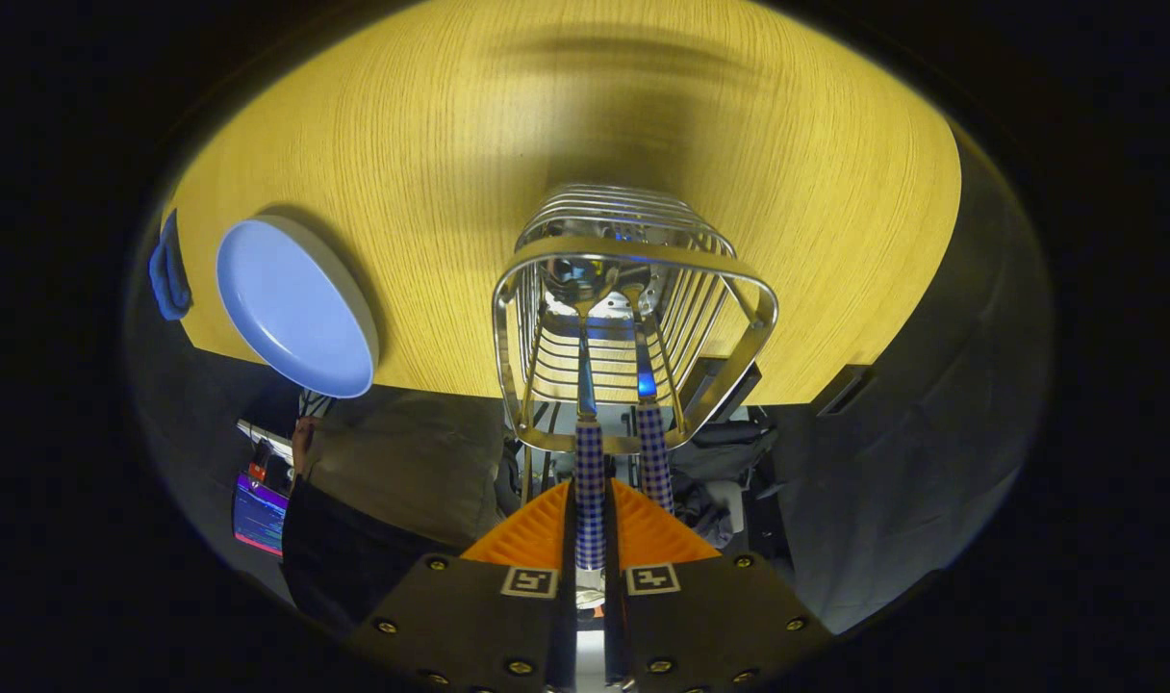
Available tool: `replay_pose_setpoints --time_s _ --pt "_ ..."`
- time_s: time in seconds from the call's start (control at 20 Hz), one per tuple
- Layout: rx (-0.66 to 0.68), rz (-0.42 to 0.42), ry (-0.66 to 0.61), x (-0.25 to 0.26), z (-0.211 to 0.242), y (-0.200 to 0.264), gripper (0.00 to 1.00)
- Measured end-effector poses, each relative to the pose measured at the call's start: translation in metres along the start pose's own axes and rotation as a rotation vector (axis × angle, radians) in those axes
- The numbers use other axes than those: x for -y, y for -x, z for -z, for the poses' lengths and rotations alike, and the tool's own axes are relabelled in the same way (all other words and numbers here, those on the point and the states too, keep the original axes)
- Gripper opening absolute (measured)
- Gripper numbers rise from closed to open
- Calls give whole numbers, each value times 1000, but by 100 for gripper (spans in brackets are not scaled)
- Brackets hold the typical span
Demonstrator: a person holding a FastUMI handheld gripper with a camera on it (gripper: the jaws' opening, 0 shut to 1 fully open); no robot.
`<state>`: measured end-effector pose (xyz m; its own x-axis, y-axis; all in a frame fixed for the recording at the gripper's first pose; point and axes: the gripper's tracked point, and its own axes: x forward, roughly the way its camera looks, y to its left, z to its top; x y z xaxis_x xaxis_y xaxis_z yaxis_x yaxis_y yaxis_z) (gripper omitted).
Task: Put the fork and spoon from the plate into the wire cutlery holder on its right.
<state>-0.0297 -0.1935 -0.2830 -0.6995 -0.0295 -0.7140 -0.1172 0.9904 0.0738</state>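
The plate (292, 306) lies bare at ten o'clock of the wire cutlery holder (633, 318). The gripper (591, 539) is clamped on the spoon (588, 481) handle, bowl down inside the holder; the fork (653, 452) stands at its three o'clock. Final placing: release, then lift clear.

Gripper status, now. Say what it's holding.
Gripper: shut on the spoon, gripping its checked handle, bowl down inside the wire cutlery holder. The fork stands beside it, ungripped.
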Motion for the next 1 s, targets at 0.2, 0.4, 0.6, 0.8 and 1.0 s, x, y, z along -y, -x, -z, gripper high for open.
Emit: replay_pose_setpoints --time_s 0.2,0.4,0.6,0.8,1.0 --pt "33 13 0 3 2 2 12" --pt "113 15 20 5 10 11 12" --pt "194 2 24 5 24 19 18" --pt "269 -63 -34 6 31 34 24" --pt "526 -55 -74 -2 34 47 24"
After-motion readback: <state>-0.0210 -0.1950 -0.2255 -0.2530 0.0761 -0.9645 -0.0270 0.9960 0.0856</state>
